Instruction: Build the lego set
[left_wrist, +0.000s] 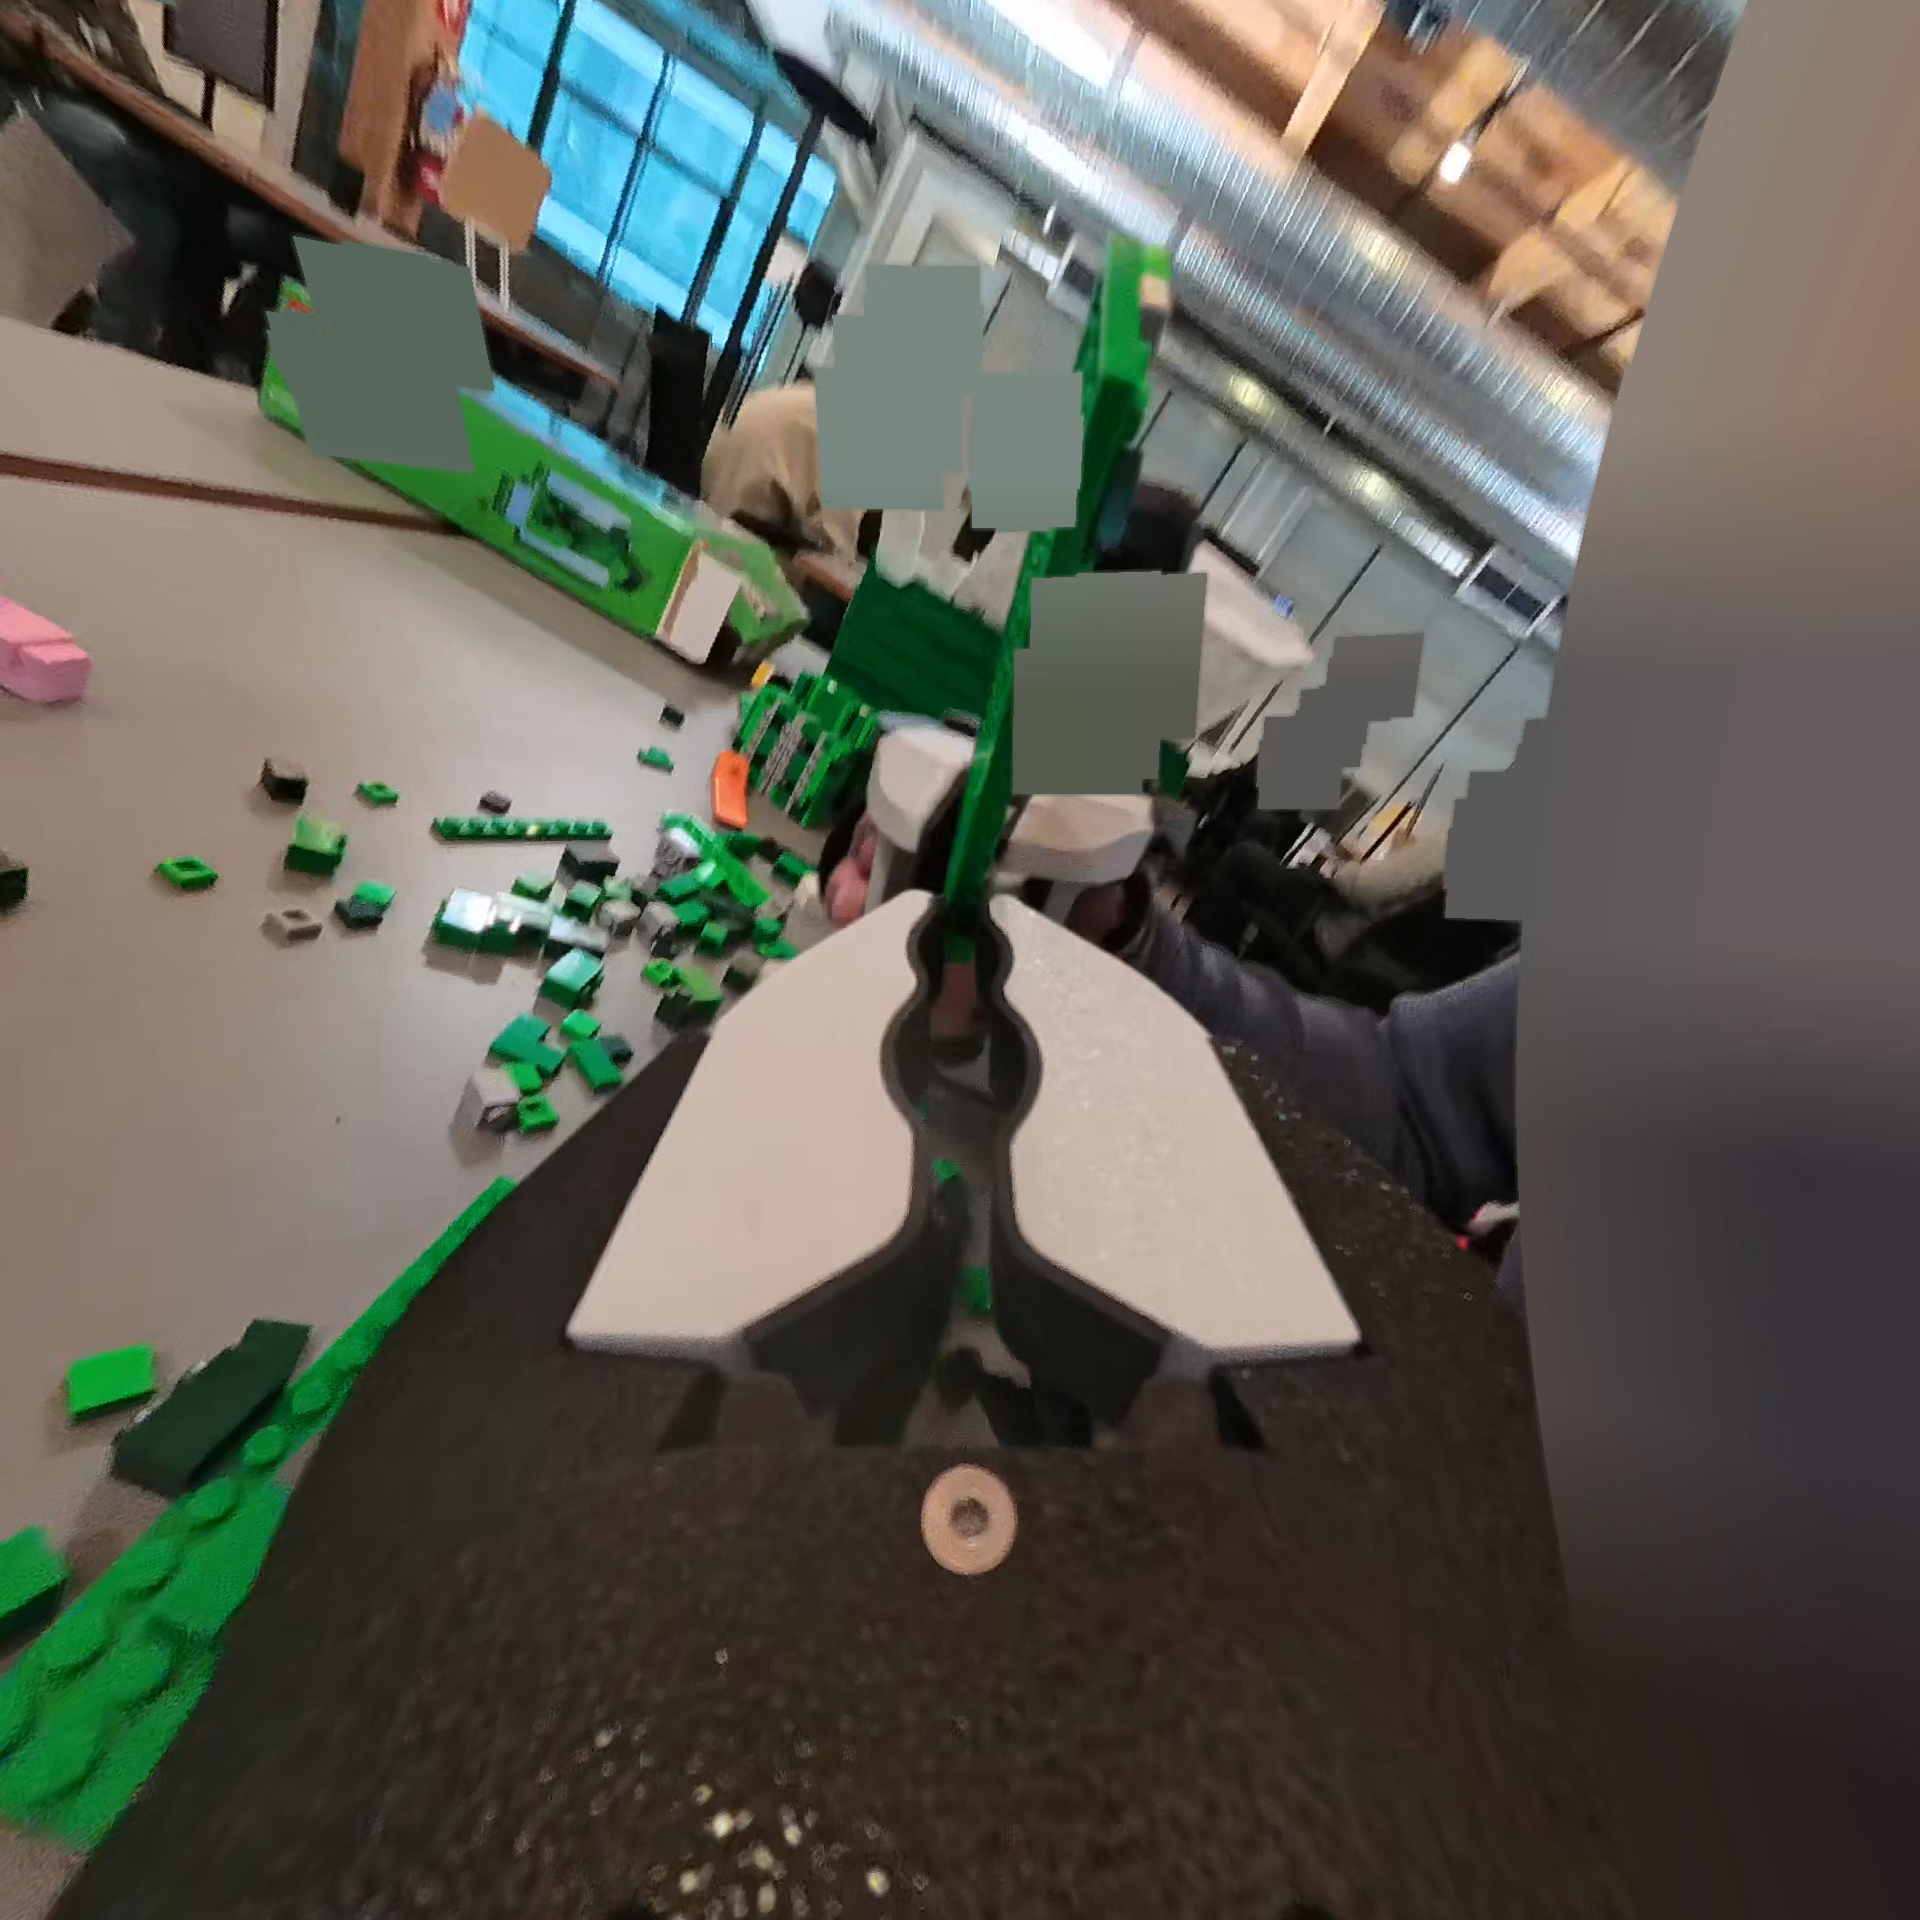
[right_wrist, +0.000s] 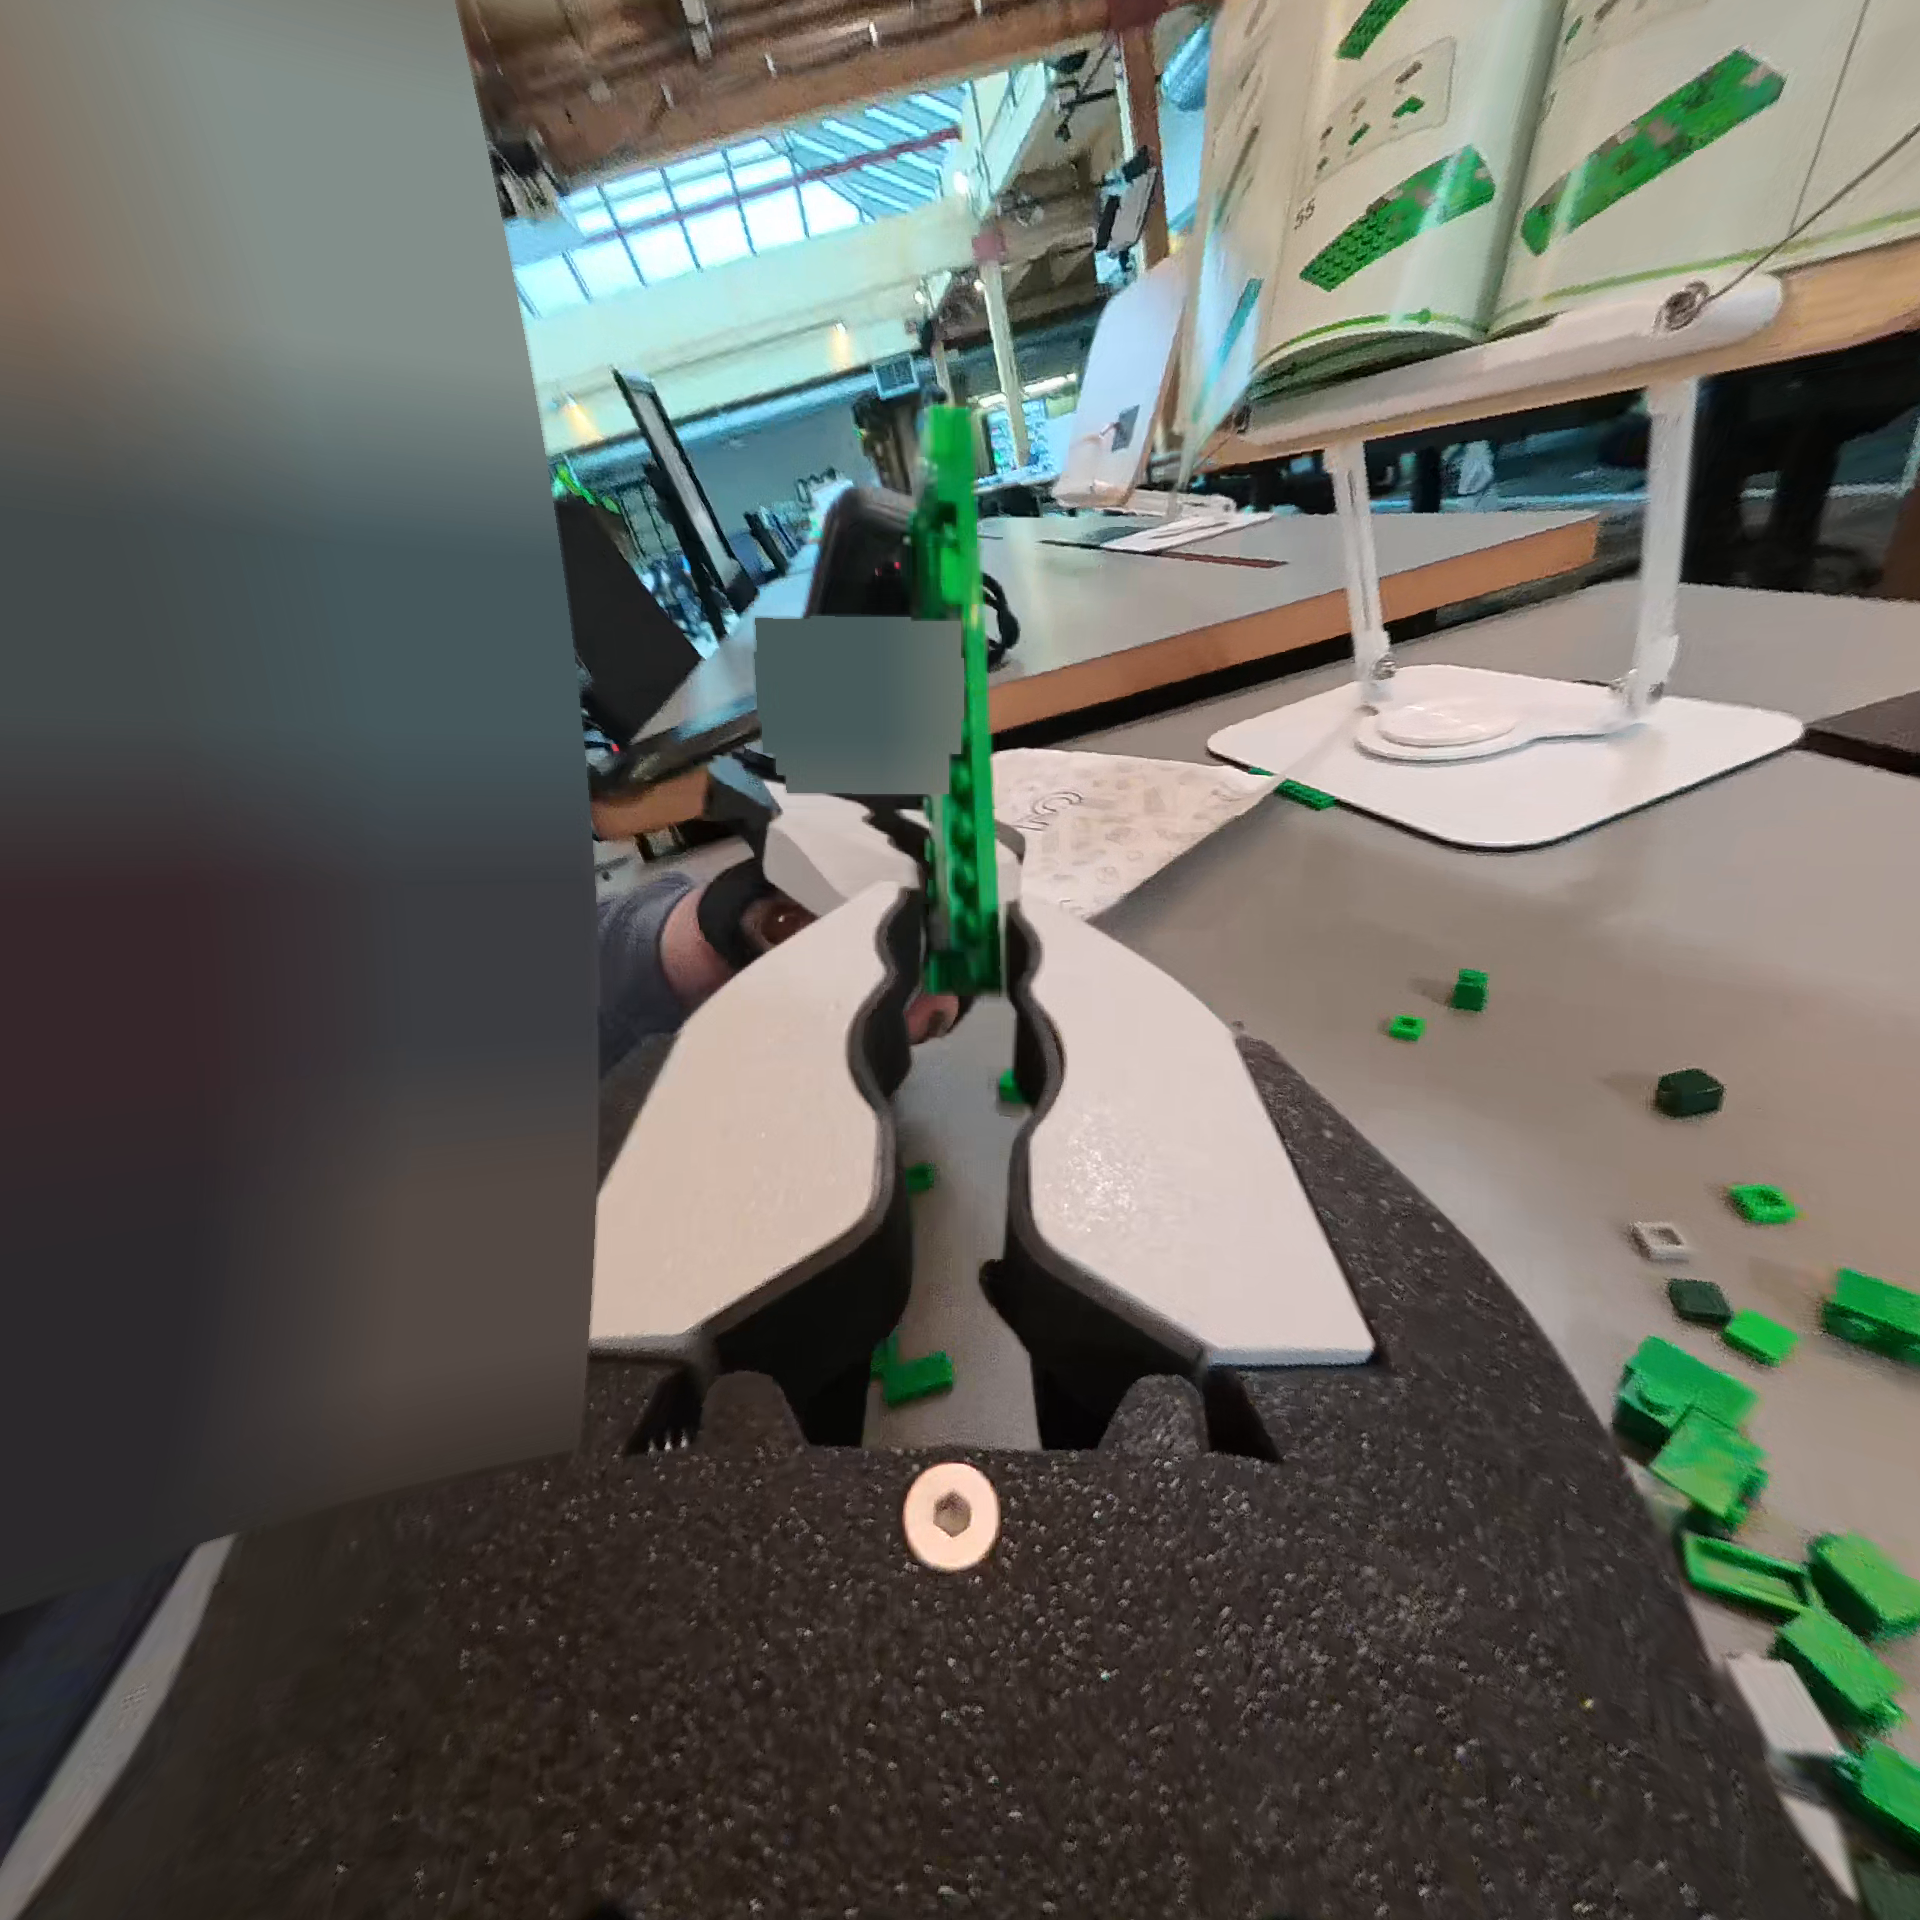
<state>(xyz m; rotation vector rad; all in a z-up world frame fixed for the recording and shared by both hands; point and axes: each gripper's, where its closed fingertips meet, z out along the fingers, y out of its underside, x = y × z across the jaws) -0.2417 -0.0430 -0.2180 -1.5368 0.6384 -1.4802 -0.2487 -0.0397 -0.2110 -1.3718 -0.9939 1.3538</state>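
Observation:
A long green lego plate assembly (left_wrist: 987, 748) stands on edge, lifted off the grey table. My left gripper (left_wrist: 961, 914) is shut on its lower end. My right gripper (right_wrist: 961, 935) is shut on the same plate (right_wrist: 961, 810) from the opposite side. The right gripper's white fingers (left_wrist: 1081, 836) show just beyond my left fingertips in the left wrist view. The left gripper's fingers (right_wrist: 831, 842) show beyond the plate in the right wrist view. The plate's flat faces are hidden because I see it edge-on.
Several loose green and grey bricks (left_wrist: 582, 935) lie on the table, also to the right (right_wrist: 1704, 1434). A large green baseplate (left_wrist: 135, 1590) is at the lower left. A green set box (left_wrist: 582, 520), an orange separator (left_wrist: 730, 790) and an instruction booklet (right_wrist: 1455, 177) on a white stand (right_wrist: 1507, 758) are nearby. My left and right fingertips are right by each other.

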